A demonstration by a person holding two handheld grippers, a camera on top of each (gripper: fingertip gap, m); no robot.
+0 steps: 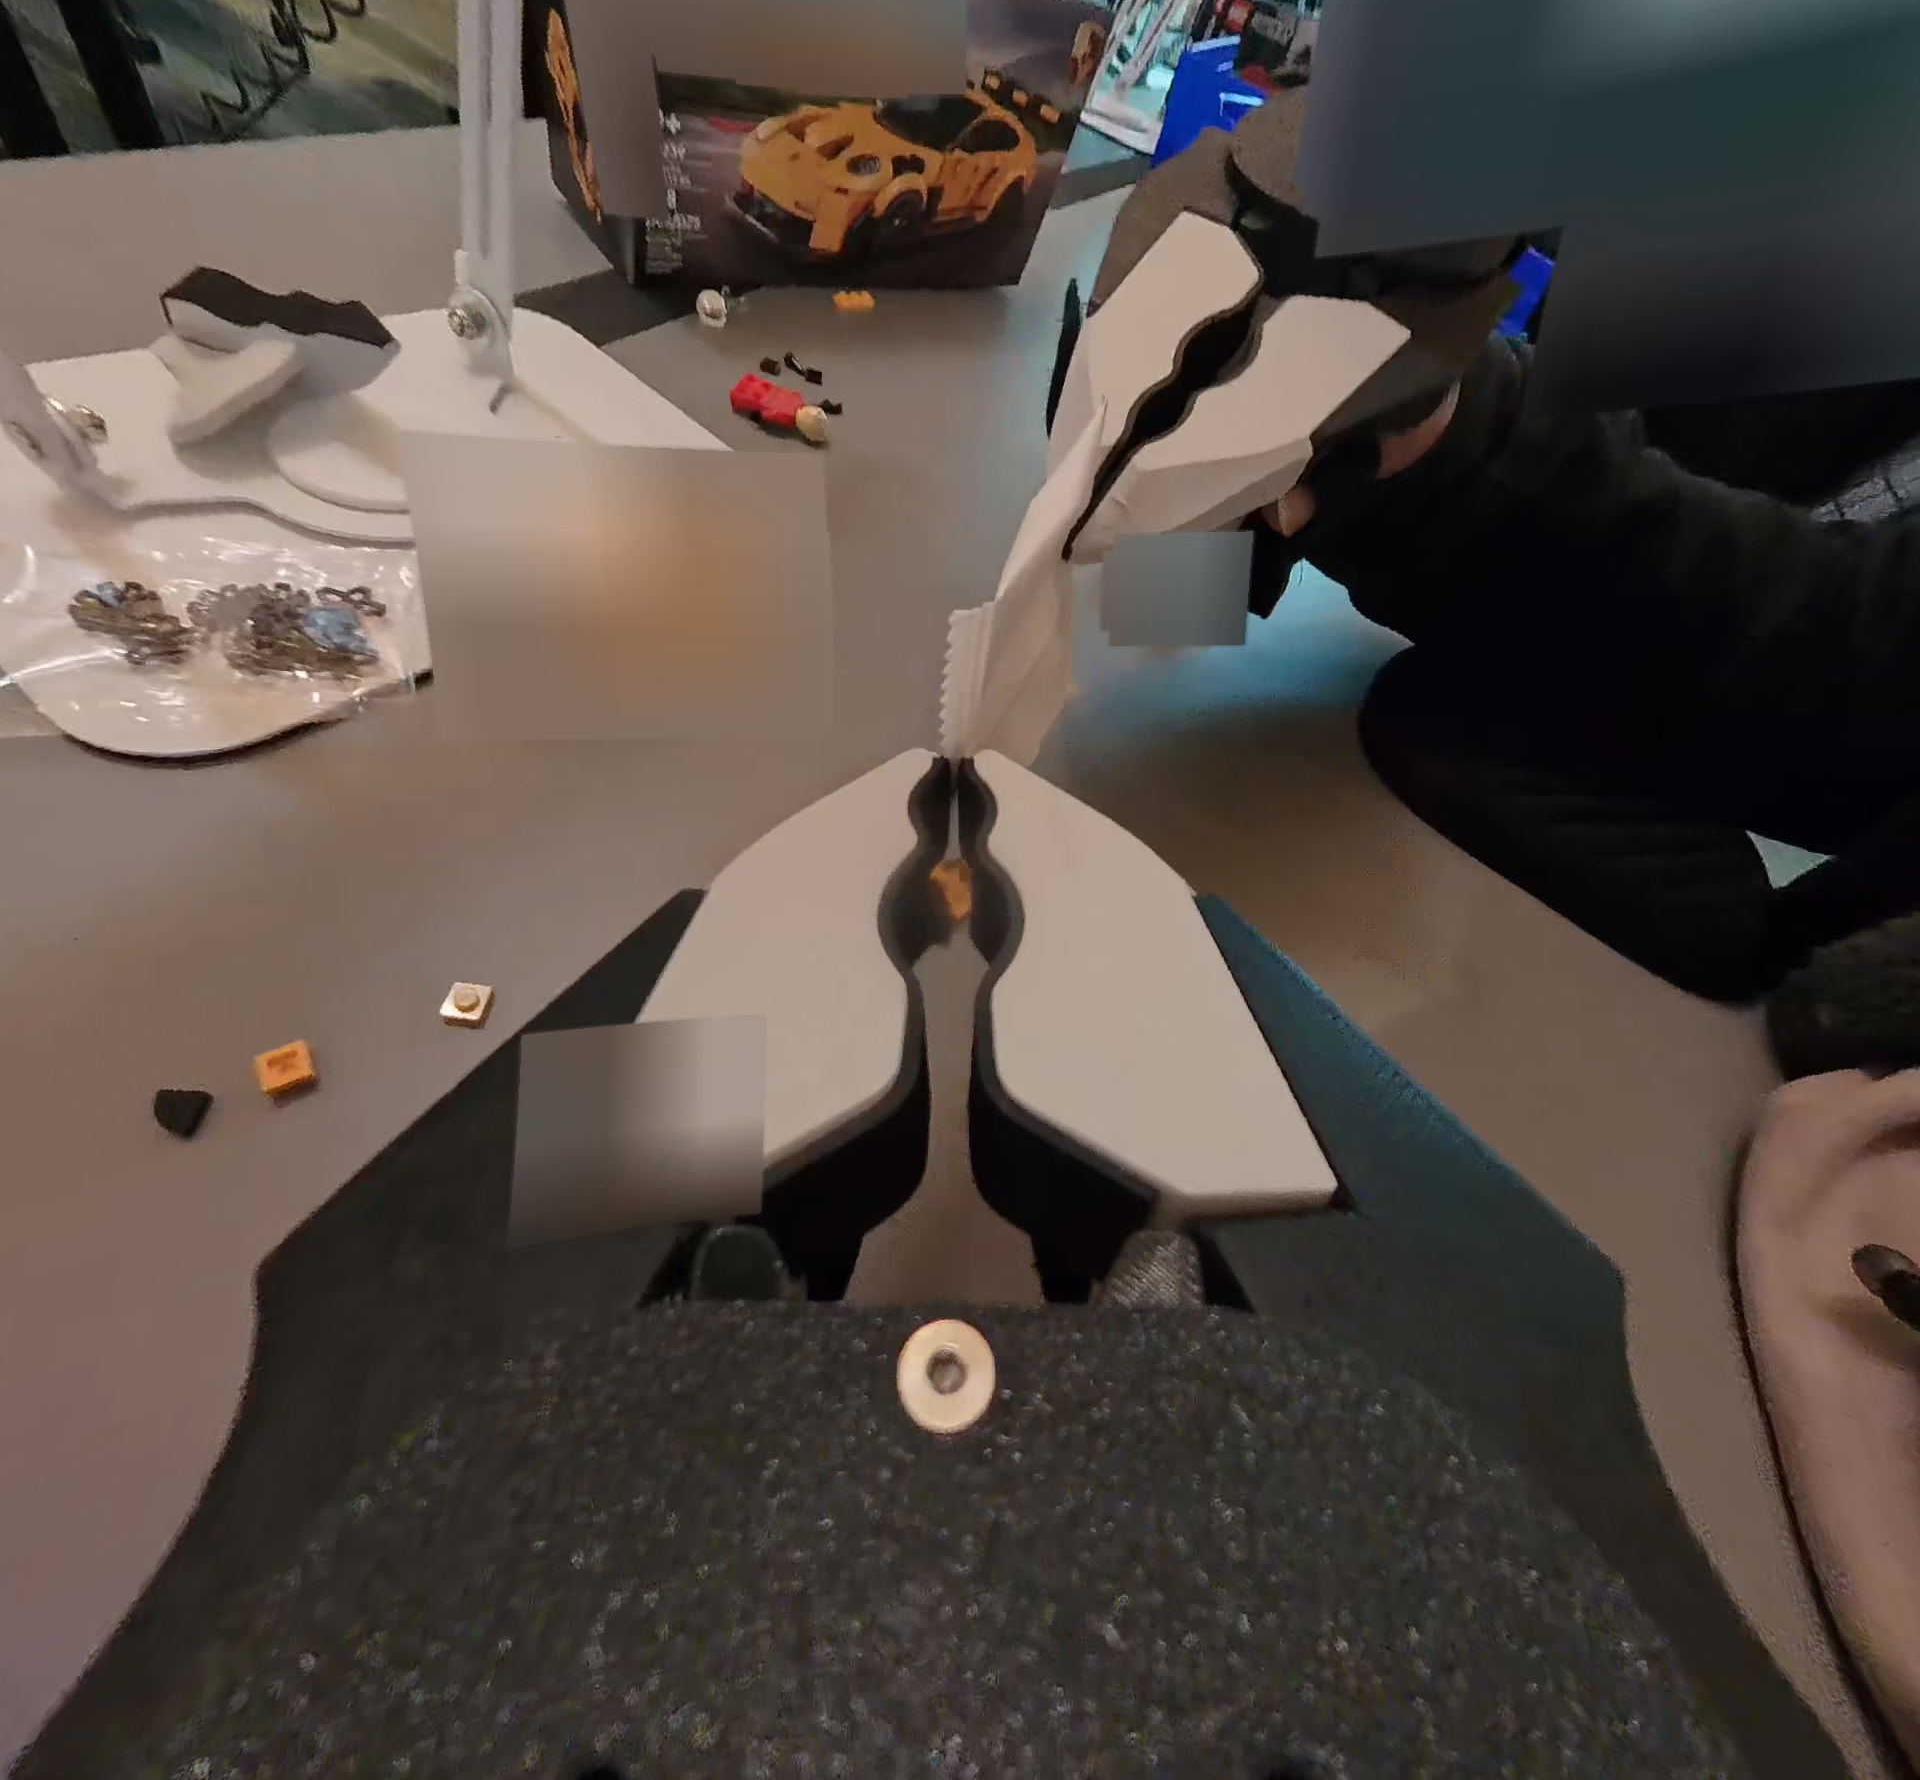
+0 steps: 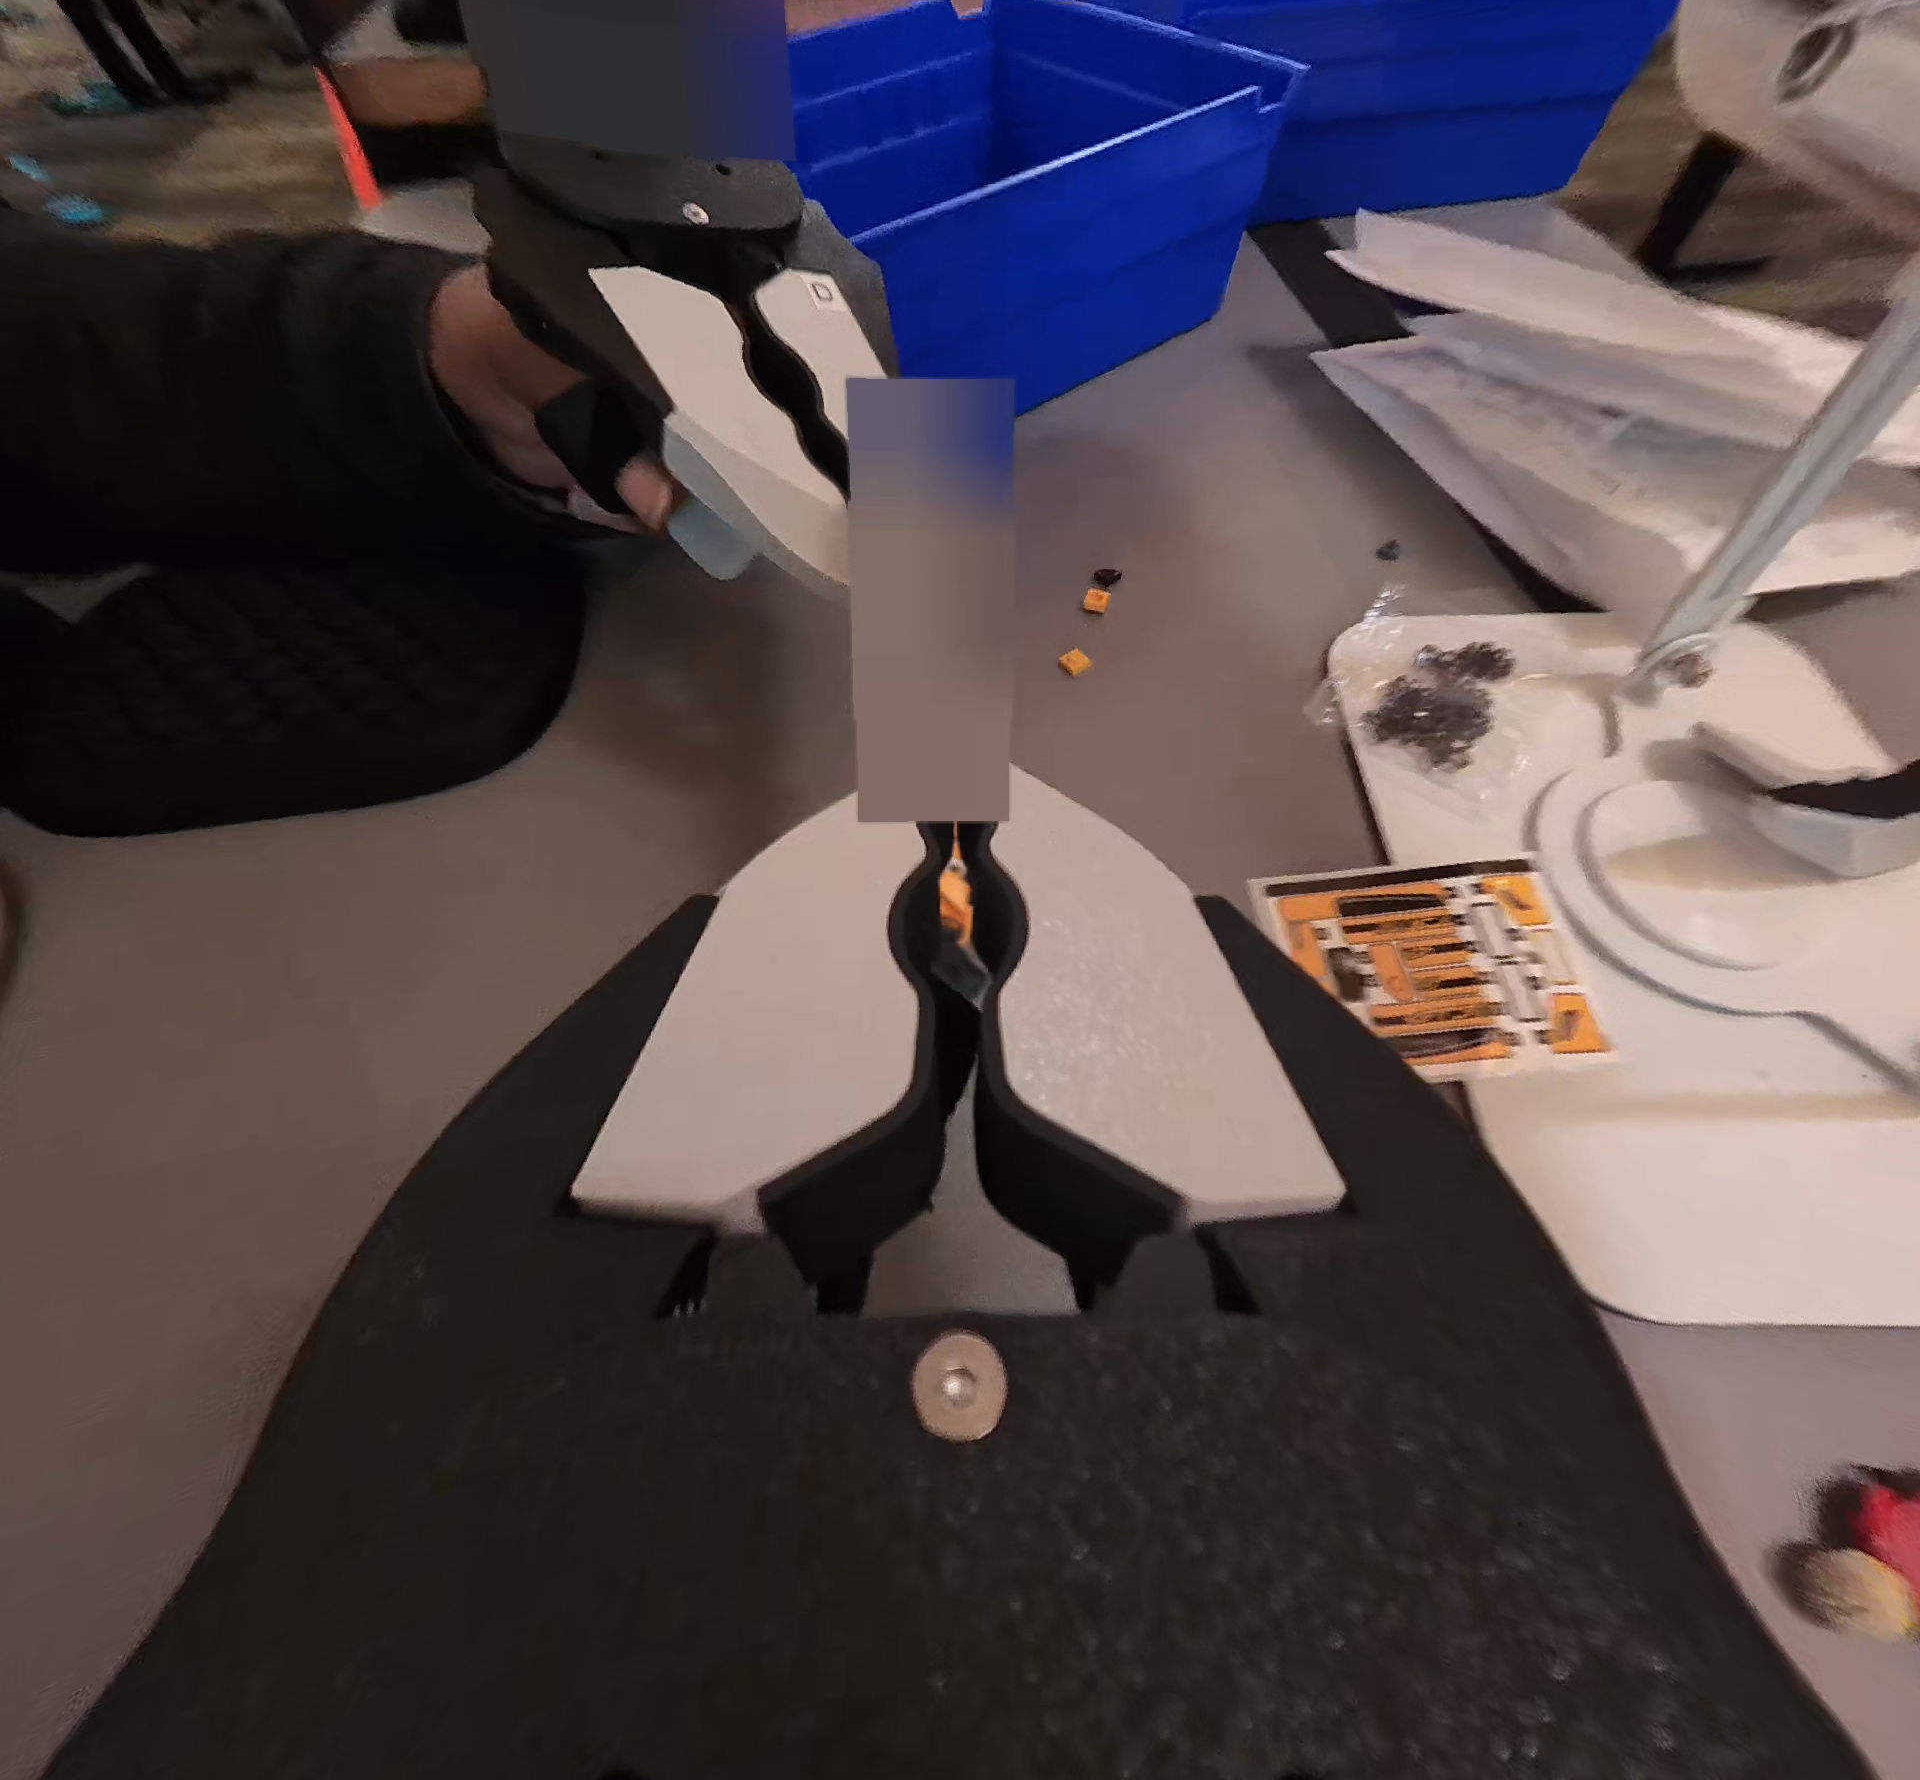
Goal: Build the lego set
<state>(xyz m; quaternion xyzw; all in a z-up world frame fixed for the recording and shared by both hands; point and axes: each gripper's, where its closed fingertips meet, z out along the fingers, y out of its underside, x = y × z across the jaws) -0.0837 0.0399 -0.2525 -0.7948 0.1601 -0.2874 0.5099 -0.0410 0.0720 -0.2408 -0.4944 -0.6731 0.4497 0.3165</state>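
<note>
We pinch the white paper parts bag (image 1: 1023, 608) between both grippers, left gripper (image 1: 954, 774) and right gripper (image 1: 1117, 473), above the grey table (image 1: 312, 878); pull apart steadily so bricks don't scatter.

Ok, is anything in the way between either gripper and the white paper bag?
Nothing visible does. The left gripper is shut on the lower end of the white paper bag, the right gripper on its upper end, and the bag is stretched between them above the table. The loose orange brick lies off to the side.
</note>
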